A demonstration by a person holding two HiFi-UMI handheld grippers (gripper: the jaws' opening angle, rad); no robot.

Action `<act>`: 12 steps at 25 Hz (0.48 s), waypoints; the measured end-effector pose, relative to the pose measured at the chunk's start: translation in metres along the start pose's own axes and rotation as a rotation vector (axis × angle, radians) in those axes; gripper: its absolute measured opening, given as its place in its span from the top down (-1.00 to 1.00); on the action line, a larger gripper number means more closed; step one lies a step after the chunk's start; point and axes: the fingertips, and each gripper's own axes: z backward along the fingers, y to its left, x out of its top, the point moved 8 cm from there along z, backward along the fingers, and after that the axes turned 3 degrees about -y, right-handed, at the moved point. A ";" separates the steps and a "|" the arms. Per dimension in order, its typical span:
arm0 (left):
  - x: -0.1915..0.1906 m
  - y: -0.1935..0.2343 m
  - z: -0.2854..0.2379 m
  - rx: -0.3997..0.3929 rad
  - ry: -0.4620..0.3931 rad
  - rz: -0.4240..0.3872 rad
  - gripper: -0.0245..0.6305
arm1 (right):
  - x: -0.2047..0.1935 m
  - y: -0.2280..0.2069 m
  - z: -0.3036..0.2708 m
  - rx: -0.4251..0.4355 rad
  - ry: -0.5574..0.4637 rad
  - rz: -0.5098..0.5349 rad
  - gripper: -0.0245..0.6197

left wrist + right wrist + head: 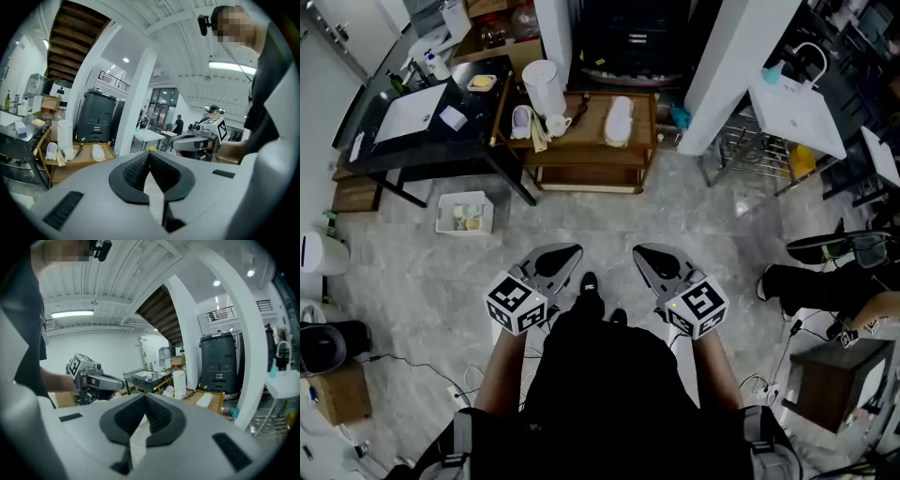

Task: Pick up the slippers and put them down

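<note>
**Left gripper** (565,255): held low in front of the person, above the floor (609,220). In its own view (150,154) the jaws are pressed together and nothing is pinched between them.

**Right gripper** (647,255): held beside the left one, a little apart from it. In its own view (144,398) the jaws are likewise pressed together and empty.

**Wooden desk** (581,141): low, with a shelf underneath. It is set well ahead of both grippers, between a black desk (422,141) and a white pillar (727,66).

**White slipper** (620,120): laid flat on the wooden desk near its right edge. It is also seen from the left gripper view (97,152) and the right gripper view (204,400), and is touched by neither gripper.

**Lilac-lined slipper** (520,120): placed near the left edge of the same desk, well apart from the white slipper and clear of both grippers.

**White cylinder** (544,86): stood upright at the back left corner of the wooden desk, just behind the lilac-lined slipper.

**White cup** (556,124): placed just in front of the cylinder.

**White basket** (466,212): set on the floor in front of the black desk.
</note>
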 end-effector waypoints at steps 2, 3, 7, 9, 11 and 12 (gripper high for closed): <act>0.003 0.015 -0.007 -0.007 0.002 0.006 0.89 | 0.002 -0.009 -0.013 -0.008 0.006 -0.011 0.90; 0.004 0.022 -0.010 -0.011 0.002 0.009 0.89 | 0.003 -0.014 -0.020 -0.014 0.005 -0.025 0.90; 0.013 0.052 -0.023 -0.033 0.008 0.013 0.89 | 0.013 -0.032 -0.045 -0.027 -0.003 -0.067 0.90; 0.018 0.068 -0.030 -0.046 0.010 0.014 0.89 | 0.019 -0.040 -0.058 -0.040 0.004 -0.066 0.90; 0.021 0.084 -0.036 -0.061 0.012 0.016 0.89 | 0.023 -0.047 -0.071 -0.053 0.008 -0.069 0.90; 0.022 0.092 -0.039 -0.068 0.012 0.018 0.89 | 0.024 -0.050 -0.076 -0.059 0.009 -0.073 0.90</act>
